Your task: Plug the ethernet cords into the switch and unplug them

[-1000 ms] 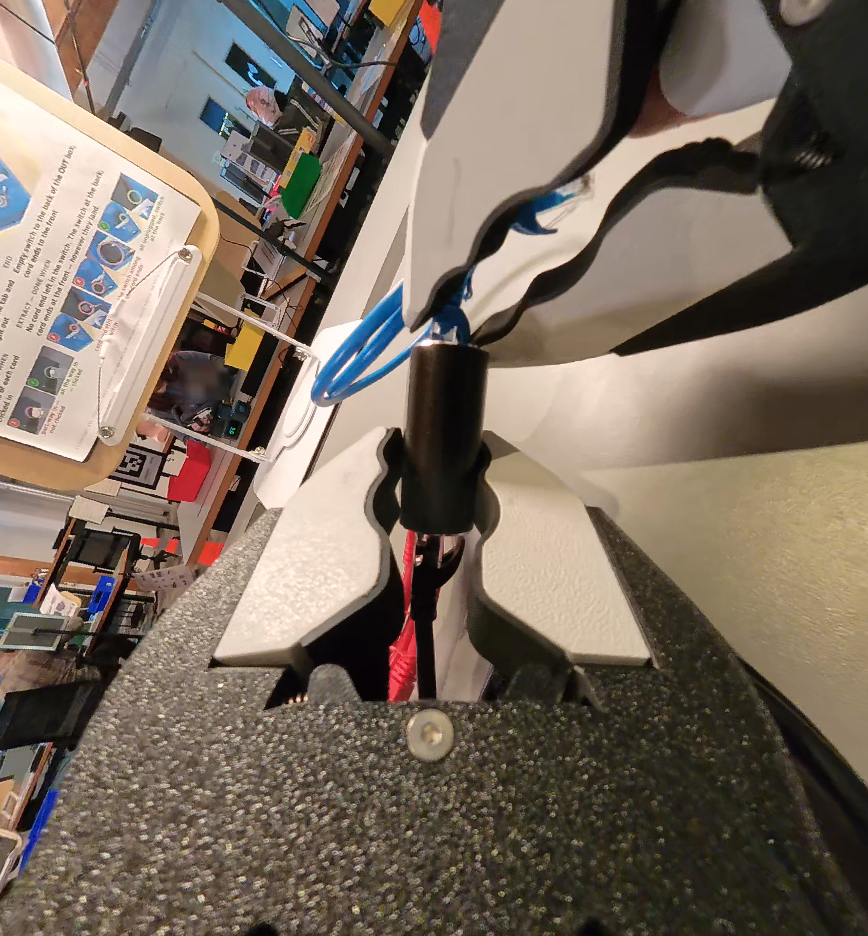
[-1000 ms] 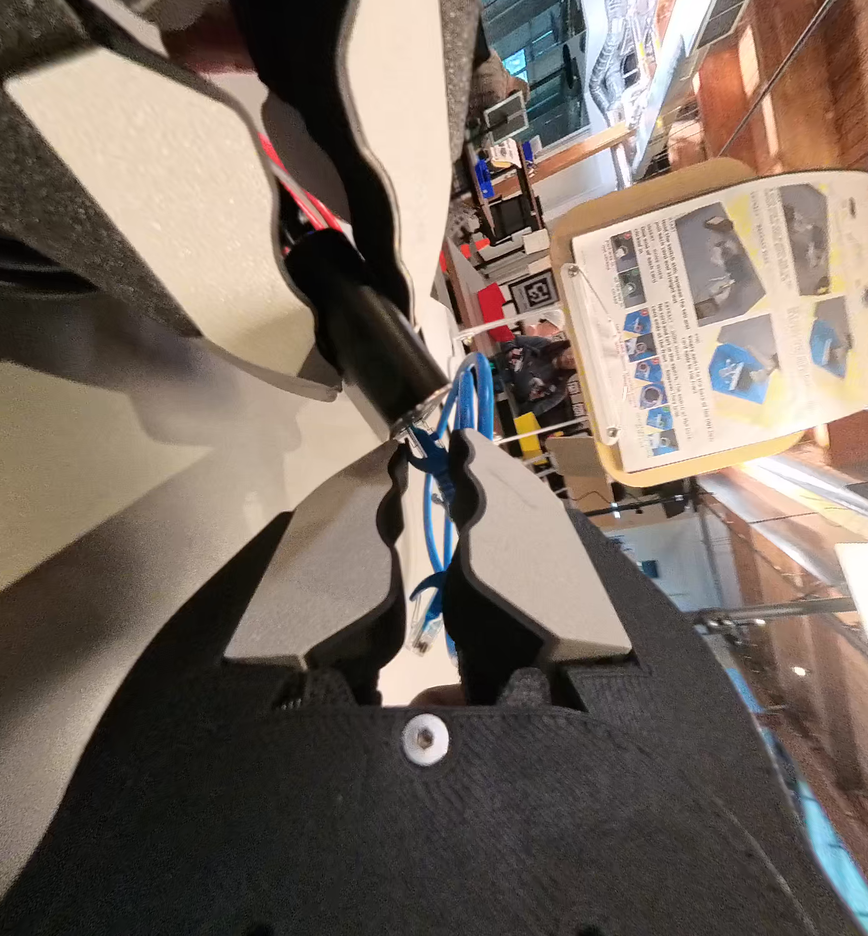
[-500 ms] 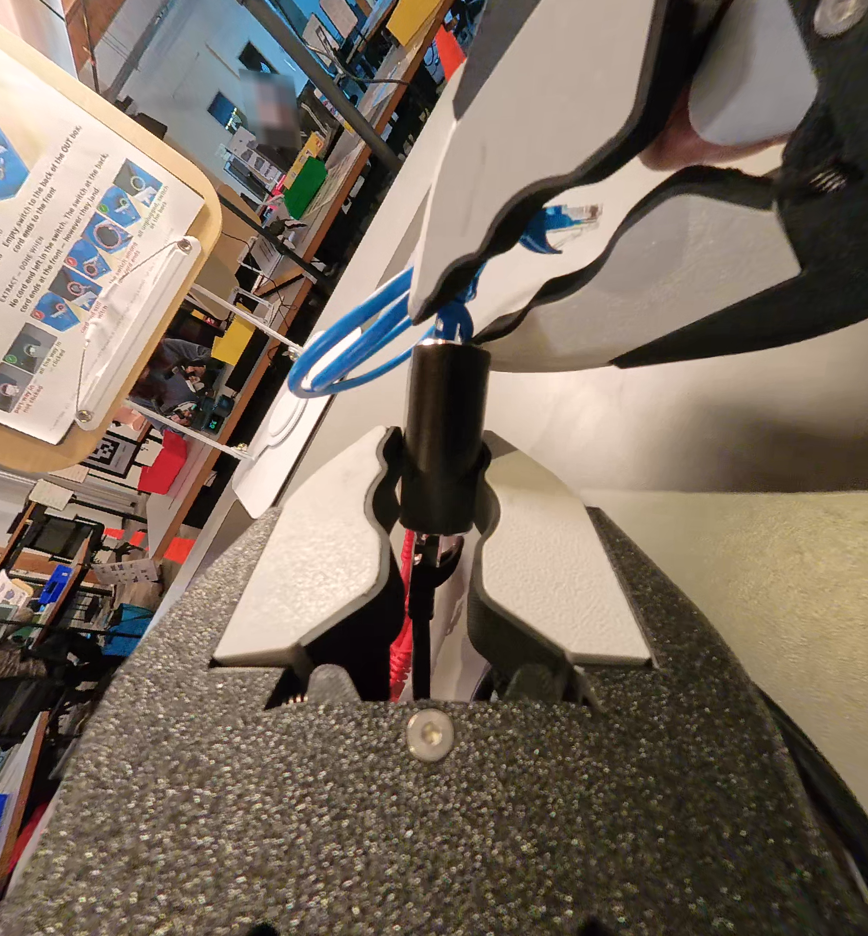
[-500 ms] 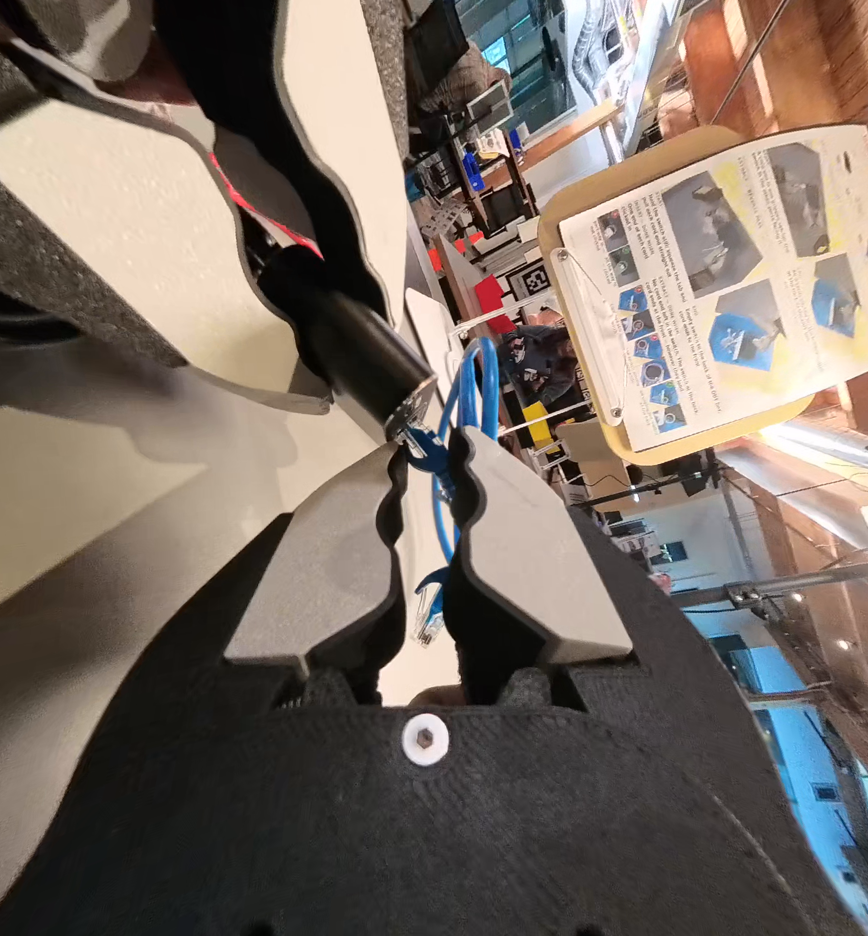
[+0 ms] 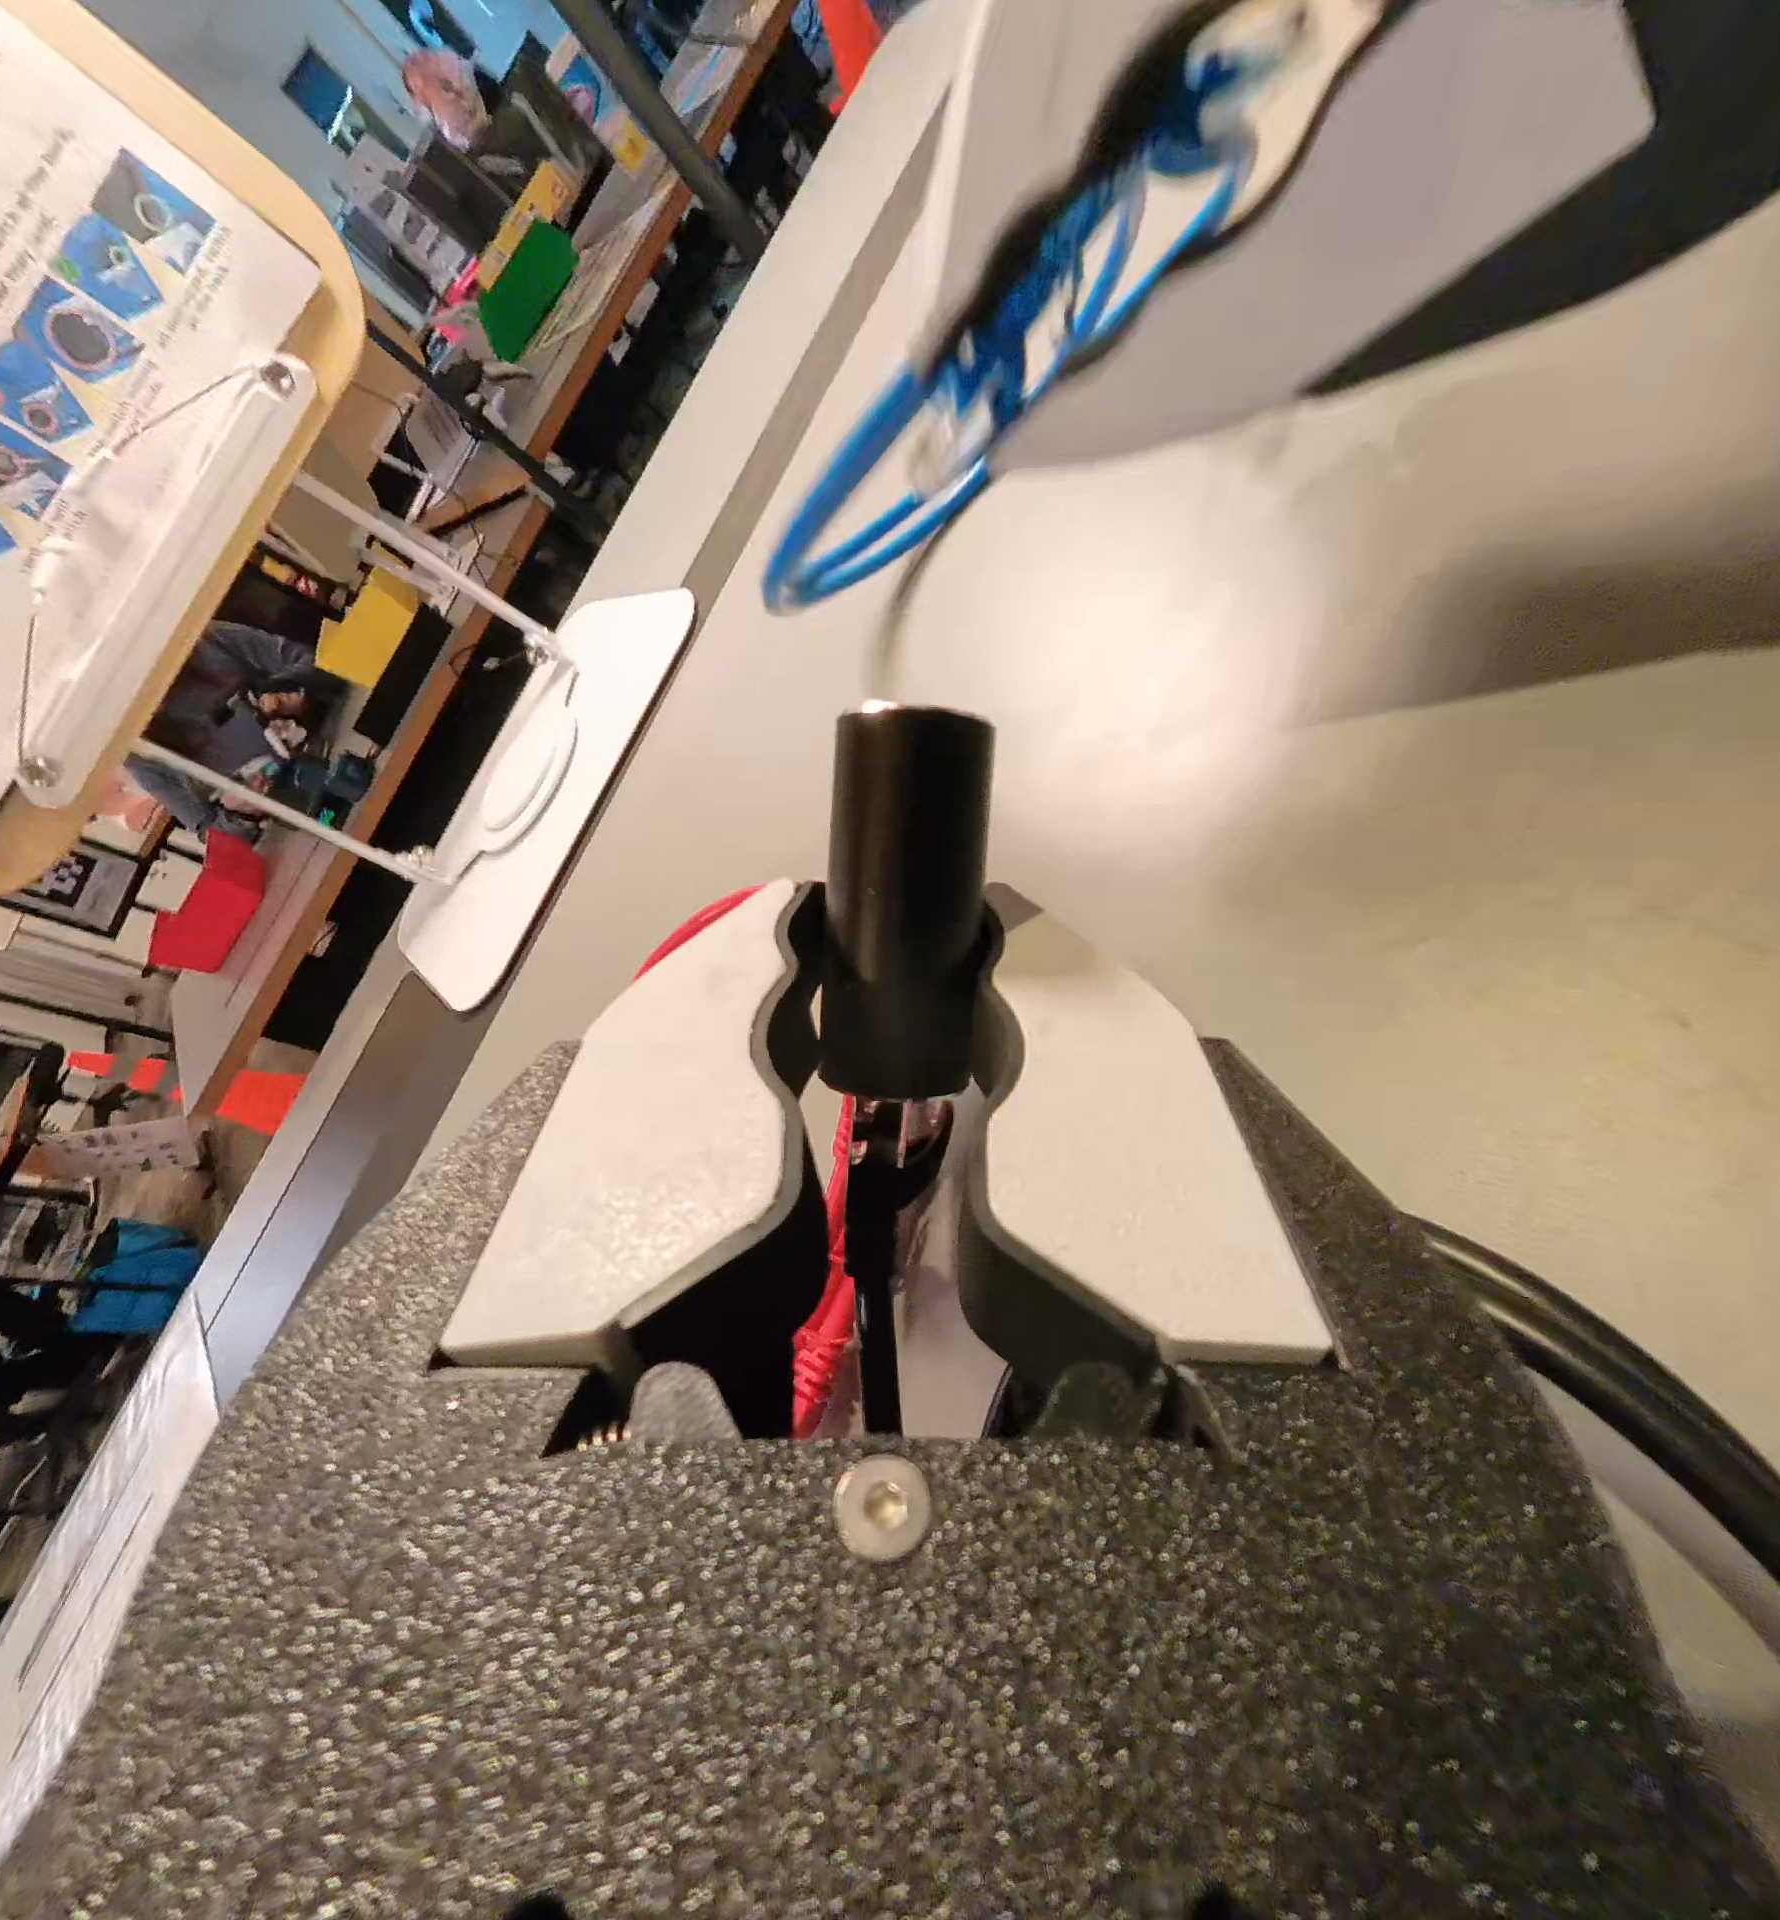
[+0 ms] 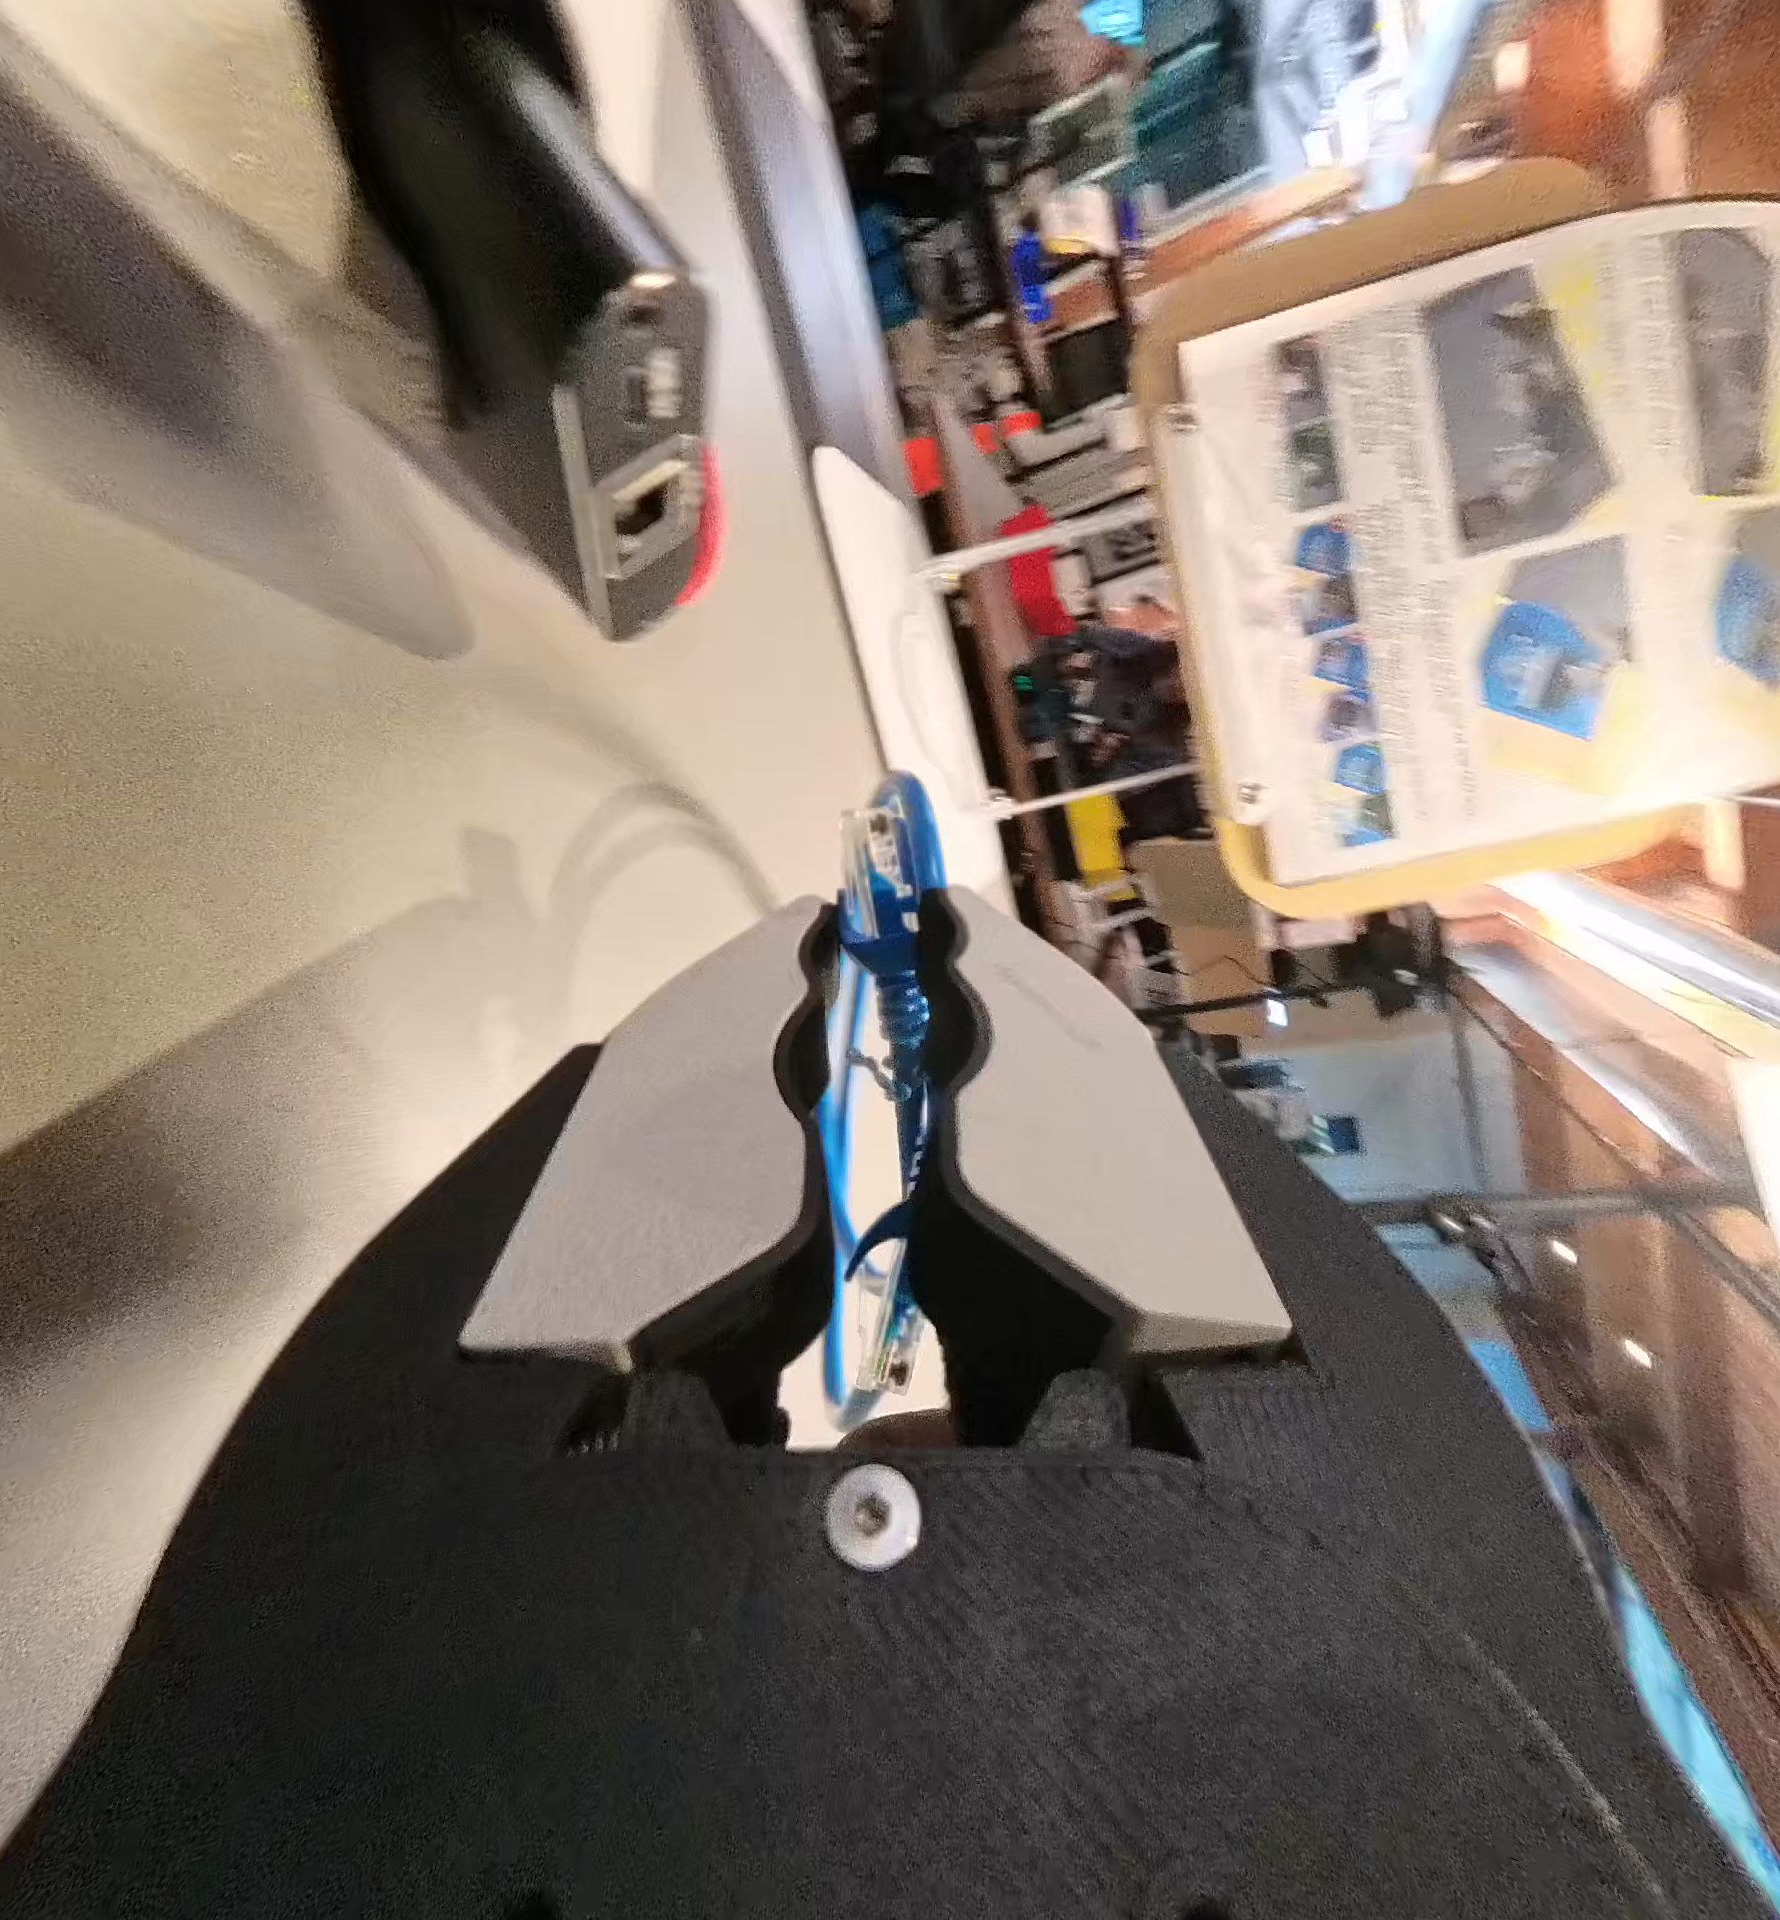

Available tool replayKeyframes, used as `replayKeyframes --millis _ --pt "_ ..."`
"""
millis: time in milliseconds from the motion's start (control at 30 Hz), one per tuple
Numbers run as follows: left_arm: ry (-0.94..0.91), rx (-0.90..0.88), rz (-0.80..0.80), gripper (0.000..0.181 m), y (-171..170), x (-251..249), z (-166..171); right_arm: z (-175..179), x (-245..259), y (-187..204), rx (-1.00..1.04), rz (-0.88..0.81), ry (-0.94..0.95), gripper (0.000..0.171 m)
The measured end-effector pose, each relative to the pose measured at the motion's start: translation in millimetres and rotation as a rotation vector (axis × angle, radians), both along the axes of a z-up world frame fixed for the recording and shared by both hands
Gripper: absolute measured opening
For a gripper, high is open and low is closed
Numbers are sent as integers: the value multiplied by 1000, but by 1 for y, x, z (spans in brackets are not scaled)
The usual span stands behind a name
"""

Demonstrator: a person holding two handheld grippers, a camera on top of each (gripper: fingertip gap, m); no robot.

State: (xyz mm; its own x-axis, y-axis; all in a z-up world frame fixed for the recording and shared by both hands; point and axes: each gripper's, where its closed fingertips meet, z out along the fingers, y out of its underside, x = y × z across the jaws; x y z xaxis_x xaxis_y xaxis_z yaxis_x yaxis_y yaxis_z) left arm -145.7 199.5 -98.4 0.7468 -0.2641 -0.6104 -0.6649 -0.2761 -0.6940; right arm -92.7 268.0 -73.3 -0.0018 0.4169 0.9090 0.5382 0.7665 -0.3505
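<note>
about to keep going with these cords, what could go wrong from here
1. The right gripper pinches the blue cord just behind its clear plug; the loose loop and free second plug could snag on the fingers.
2. The left gripper clamps the black switch by one end; it might twist when pushed.
3. Red and black cords crowd between the left fingers and could tangle.
</note>
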Motion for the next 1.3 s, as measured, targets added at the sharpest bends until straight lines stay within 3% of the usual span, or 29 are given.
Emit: replayKeyframes --millis 167,300,500,700,900,1200,1300 --pt "-178 73 -74 26 -2 7 21 -34 -5 -24 -132 130 -168 16" --pt "-447 189 -181 27 -9 11 53 -36 -6 -28 -210 150 -146 16" --pt "-912 396 -340 26 -28 -5 103 -19 -8 -46 -379 235 -53 31" --pt "-1265 397 -420 26 -29 -16 104 15 -5 -74 -543 376 71 28" --pt "-1620 444 -475 26 -33 -28 109 3 -10 -80 -803 328 38 19" --pt "-1589 405 -339 26 -21 -26 92 53 -1 -115 -1004 564 192 18" --pt "-1565 406 -332 27 -20 -19 91 51 -9 -122 -1036 538 223 24"
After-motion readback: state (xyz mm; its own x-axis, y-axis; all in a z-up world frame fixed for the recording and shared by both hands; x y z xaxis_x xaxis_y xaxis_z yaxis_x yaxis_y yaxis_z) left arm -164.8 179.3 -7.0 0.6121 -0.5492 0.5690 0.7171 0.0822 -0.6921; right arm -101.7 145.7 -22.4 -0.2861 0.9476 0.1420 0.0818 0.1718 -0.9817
